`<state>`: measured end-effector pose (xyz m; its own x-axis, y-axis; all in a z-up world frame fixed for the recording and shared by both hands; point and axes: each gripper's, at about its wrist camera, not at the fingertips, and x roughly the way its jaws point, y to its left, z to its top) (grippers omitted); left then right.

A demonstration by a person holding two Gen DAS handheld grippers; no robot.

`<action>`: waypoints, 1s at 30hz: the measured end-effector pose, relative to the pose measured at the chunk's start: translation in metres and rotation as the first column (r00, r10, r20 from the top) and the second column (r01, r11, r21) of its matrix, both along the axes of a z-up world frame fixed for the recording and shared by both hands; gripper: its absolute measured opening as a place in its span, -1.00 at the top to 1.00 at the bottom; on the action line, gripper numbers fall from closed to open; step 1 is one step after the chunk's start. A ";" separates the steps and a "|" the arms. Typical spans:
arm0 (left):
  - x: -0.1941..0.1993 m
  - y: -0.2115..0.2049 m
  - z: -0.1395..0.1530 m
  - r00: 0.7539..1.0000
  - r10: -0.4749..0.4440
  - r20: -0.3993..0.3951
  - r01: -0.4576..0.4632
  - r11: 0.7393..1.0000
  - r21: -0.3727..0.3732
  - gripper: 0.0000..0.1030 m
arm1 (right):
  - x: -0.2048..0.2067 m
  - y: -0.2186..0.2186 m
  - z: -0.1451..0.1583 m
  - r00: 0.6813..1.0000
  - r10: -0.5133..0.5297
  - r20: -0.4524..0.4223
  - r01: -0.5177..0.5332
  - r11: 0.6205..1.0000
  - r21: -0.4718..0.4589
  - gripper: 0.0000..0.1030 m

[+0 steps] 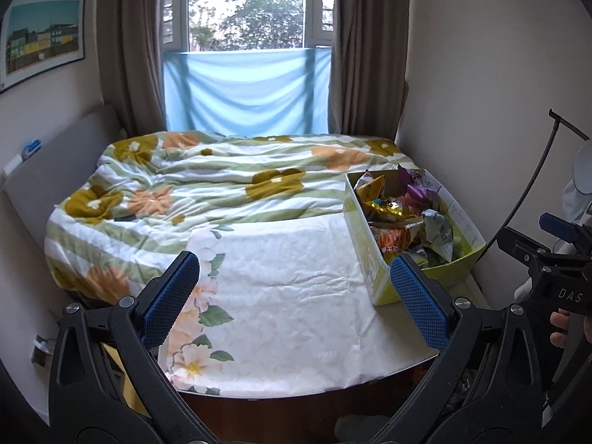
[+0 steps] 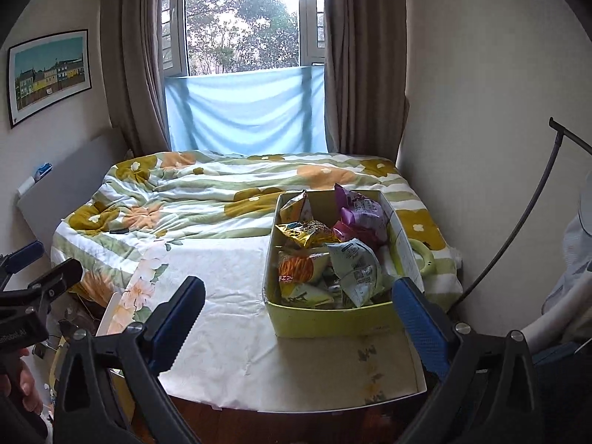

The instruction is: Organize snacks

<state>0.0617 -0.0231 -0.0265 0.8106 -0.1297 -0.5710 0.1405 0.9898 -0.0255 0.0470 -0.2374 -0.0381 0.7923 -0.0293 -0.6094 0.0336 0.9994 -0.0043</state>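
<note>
Right now both the left gripper (image 1: 294, 298) and right gripper (image 2: 298, 323) hang spread and empty, since every snack packet (image 2: 355, 266) sits corralled inside the green box (image 2: 333, 320) on the bed (image 2: 222, 285).

A bed (image 2: 229, 199) covered by a rumpled floral quilt (image 2: 177, 203). A white floral cloth (image 2: 236, 296) lies over its near end, with a green box (image 2: 325, 320) of snack packets (image 2: 325, 255) on it.
</note>
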 end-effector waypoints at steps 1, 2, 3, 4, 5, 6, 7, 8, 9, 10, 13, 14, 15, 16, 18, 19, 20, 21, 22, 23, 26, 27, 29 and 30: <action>-0.002 0.001 0.001 1.000 0.000 0.004 0.000 1.000 -0.002 -0.99 | -0.001 0.000 0.000 1.000 0.001 0.000 -0.001 1.000 0.001 -0.96; -0.003 0.001 0.001 1.000 -0.001 0.008 0.001 1.000 -0.003 -0.99 | -0.001 0.000 0.000 1.000 0.000 0.001 0.000 1.000 0.002 -0.96; -0.003 0.002 0.001 1.000 -0.002 0.010 0.002 1.000 -0.002 -0.99 | -0.002 0.001 0.000 1.000 -0.001 0.003 0.001 1.000 0.001 -0.96; -0.003 0.001 0.001 1.000 -0.002 0.010 0.002 1.000 0.001 -0.99 | -0.003 0.002 0.000 1.000 -0.002 0.005 0.002 1.000 0.002 -0.96; -0.003 0.001 0.001 1.000 -0.002 0.009 0.002 1.000 0.004 -0.99 | -0.005 0.002 0.001 1.000 -0.002 0.005 0.002 1.000 0.002 -0.96; -0.003 0.001 0.000 1.000 -0.003 0.008 0.003 1.000 0.004 -0.99 | -0.005 0.003 0.001 1.000 -0.002 0.005 0.002 1.000 0.002 -0.96; -0.003 0.000 0.000 1.000 -0.004 0.008 0.004 1.000 0.002 -0.99 | -0.006 0.003 0.001 1.000 -0.004 0.005 0.004 1.000 0.002 -0.96; -0.003 0.000 0.000 1.000 -0.005 0.008 0.005 1.000 0.001 -0.99 | -0.005 0.003 0.001 1.000 -0.002 0.005 0.002 1.000 0.001 -0.96; -0.003 -0.001 0.000 1.000 -0.007 0.009 0.007 1.000 0.001 -0.99 | -0.005 0.003 0.001 1.000 -0.002 0.003 0.002 1.000 0.000 -0.96; -0.003 -0.002 0.000 1.000 -0.007 0.010 0.007 1.000 0.002 -0.99 | -0.005 0.002 0.000 1.000 -0.002 0.002 0.002 1.000 0.000 -0.96; -0.003 -0.003 0.000 1.000 -0.011 0.012 0.011 1.000 0.005 -0.99 | -0.005 0.003 0.001 1.000 -0.003 0.002 0.003 1.000 0.001 -0.96; -0.003 -0.004 0.000 1.000 -0.013 0.012 0.013 1.000 0.006 -0.99 | -0.005 0.002 0.001 1.000 -0.003 0.001 0.003 1.000 0.000 -0.96; -0.003 -0.005 -0.001 1.000 -0.014 0.011 0.014 1.000 0.007 -0.99 | -0.005 0.002 0.001 1.000 -0.004 0.002 0.004 1.000 0.001 -0.96; -0.002 -0.005 0.000 1.000 -0.015 0.011 0.015 1.000 0.008 -0.99 | -0.005 0.003 0.001 1.000 -0.005 0.002 0.005 1.000 0.002 -0.96; -0.002 -0.005 -0.001 1.000 -0.016 0.010 0.016 1.000 0.006 -0.99 | -0.005 0.003 0.001 1.000 -0.005 0.001 0.005 1.000 0.003 -0.96; -0.001 -0.005 0.000 1.000 -0.016 0.010 0.016 1.000 0.004 -0.99 | -0.005 0.002 0.001 1.000 -0.006 0.001 0.006 1.000 0.002 -0.96; 0.000 -0.006 -0.001 1.000 -0.015 0.010 0.015 1.000 0.003 -0.99 | -0.004 0.002 0.001 1.000 -0.007 0.001 0.007 1.000 0.002 -0.96; 0.000 -0.005 -0.001 1.000 -0.016 0.010 0.016 1.000 0.004 -0.99 | -0.004 0.002 0.001 1.000 -0.008 0.001 0.008 1.000 0.003 -0.96; 0.001 -0.006 -0.001 1.000 -0.015 0.010 0.014 1.000 0.004 -0.99 | -0.004 0.002 0.001 1.000 -0.007 0.001 0.007 1.000 0.003 -0.96; 0.000 -0.005 -0.001 1.000 -0.016 0.010 0.016 1.000 0.004 -0.99 | -0.004 0.001 0.001 1.000 -0.006 0.001 0.006 1.000 0.004 -0.96; 0.002 -0.005 -0.001 1.000 -0.014 0.008 0.014 1.000 0.000 -0.99 | -0.004 0.001 0.001 1.000 -0.005 0.000 0.005 1.000 0.002 -0.96; 0.003 -0.005 -0.001 1.000 -0.013 0.008 0.013 1.000 -0.001 -0.99 | -0.004 0.001 0.001 1.000 -0.005 0.001 0.005 1.000 0.002 -0.96; 0.003 -0.005 0.000 1.000 -0.013 0.009 0.013 1.000 -0.001 -0.99 | -0.004 0.002 0.001 1.000 -0.005 0.000 0.005 1.000 0.003 -0.96; 0.004 -0.005 0.000 1.000 -0.014 0.008 0.014 1.000 -0.001 -0.99 | -0.003 0.001 0.002 1.000 -0.006 0.000 0.006 1.000 0.004 -0.96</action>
<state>0.0654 -0.0277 -0.0267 0.8131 -0.1421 -0.5645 0.1547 0.9876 -0.0257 0.0441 -0.2359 -0.0365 0.7922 -0.0316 -0.6094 0.0393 0.9992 -0.0006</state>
